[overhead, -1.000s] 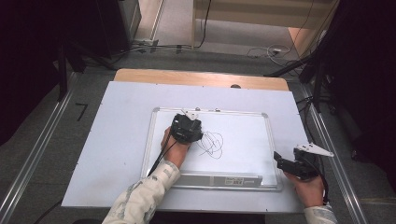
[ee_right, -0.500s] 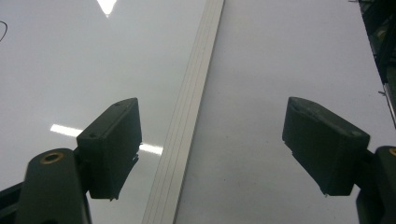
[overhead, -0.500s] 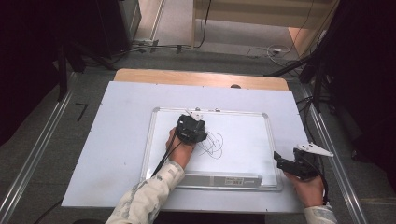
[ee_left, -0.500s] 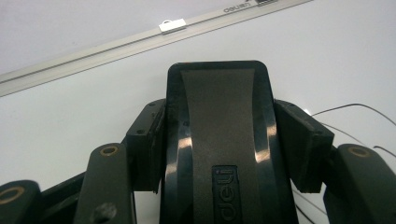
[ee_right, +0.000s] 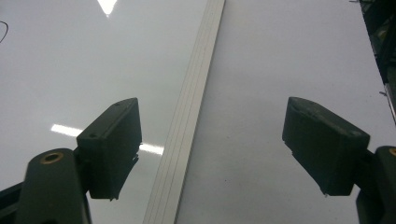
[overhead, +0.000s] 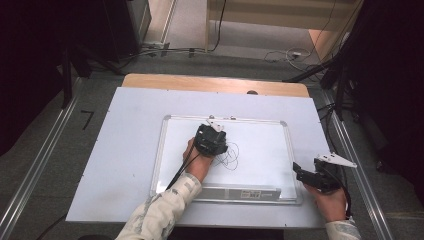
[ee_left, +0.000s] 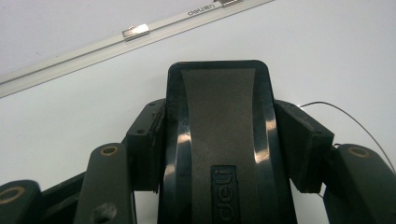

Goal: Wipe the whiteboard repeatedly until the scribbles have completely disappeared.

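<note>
On whiteboard (overhead: 260, 150): left gripper (ee_left: 224, 140) fingers pinch eraser (ee_left: 219, 121); right gripper (ee_right: 210, 154) fingers spread, straddling frame.

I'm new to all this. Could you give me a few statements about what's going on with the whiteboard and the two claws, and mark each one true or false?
1. The left claw is clamped on a black eraser. True.
2. The eraser sits over the whiteboard. True; the left claw view shows the white surface under it.
3. The right claw holds a marker. False; its jaws stand wide apart with nothing between them.
4. The whiteboard is wiped spotless. False; a thin black scribble is on it beside the left claw.
5. The right claw is over the middle of the board. False; it is at the board's right frame edge.
</note>
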Tool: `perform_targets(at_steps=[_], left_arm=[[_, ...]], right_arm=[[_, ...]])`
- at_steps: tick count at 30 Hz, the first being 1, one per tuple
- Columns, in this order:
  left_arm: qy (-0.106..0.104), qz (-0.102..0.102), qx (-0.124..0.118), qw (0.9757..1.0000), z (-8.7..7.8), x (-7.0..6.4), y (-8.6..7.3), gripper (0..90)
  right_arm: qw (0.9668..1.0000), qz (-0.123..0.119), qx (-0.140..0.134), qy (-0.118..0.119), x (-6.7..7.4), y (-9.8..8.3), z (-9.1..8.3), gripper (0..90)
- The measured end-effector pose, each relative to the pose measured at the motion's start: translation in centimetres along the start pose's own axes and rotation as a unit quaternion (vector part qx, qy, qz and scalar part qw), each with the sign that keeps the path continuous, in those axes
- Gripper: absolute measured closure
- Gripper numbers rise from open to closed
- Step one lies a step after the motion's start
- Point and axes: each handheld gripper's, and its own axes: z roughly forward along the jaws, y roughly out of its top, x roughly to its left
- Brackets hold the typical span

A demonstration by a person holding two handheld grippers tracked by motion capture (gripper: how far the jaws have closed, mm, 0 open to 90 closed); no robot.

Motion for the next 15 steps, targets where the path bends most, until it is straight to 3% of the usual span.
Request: perform_targets(at_steps=[15], left_arm=[[-0.008, 0.011, 0.001, 0.9999, 0.1, -1.6, 0.2, 40.2]], right_arm=[[1.0, 0.0, -0.001, 0.0, 0.0, 0.0, 0.0, 18.4]])
